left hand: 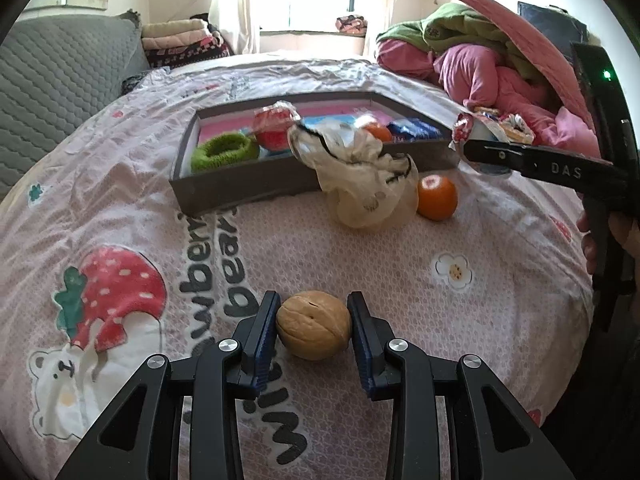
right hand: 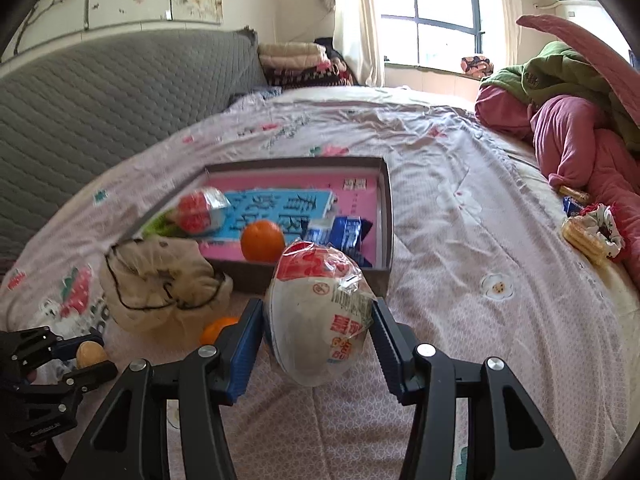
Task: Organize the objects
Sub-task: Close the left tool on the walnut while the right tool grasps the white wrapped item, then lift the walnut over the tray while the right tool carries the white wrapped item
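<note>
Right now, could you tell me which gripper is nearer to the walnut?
Left. The left gripper has its jaws clamped on the walnut; the right gripper holds a wrapped snack off to the side.

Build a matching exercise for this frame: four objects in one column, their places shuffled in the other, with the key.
1. walnut
2. wrapped white snack
3. green scrunchie
4. cloth drawstring bag

A. on the bedsheet against the box's near wall
B. in the left claw
C. inside the box
D. in the right claw

Pairs: 1-B, 2-D, 3-C, 4-A.

A grey quilted headboard (right hand: 100, 100), piled pink and green bedding (left hand: 480, 60) (rumpled), and a curtained window (right hand: 432, 12).
</note>
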Demonstrator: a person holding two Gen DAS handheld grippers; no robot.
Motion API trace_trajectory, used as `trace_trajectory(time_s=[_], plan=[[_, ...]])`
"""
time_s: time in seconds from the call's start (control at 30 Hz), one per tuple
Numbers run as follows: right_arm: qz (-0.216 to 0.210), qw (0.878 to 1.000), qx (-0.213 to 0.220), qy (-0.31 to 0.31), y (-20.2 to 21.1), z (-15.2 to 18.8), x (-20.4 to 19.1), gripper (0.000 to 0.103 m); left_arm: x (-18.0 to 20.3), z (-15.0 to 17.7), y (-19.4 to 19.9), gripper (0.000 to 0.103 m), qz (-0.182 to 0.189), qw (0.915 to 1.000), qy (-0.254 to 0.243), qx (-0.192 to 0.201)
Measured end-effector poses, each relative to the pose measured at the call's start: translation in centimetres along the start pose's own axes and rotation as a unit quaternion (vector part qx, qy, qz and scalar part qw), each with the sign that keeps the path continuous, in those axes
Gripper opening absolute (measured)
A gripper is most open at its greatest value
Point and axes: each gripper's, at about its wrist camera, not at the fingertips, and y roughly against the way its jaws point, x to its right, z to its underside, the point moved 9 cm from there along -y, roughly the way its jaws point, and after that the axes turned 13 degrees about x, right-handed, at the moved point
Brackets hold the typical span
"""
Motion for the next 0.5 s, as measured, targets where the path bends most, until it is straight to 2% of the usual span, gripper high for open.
trace_trajectory(time_s=[0.5], plan=[[-0.021, 0.999, 0.04, 0.008, 1.7, -1.8, -1.2, 0.053, -0.4, -2.8, 1.2, 0.035, -0.018, 0.9994, -0.004, 0.029]])
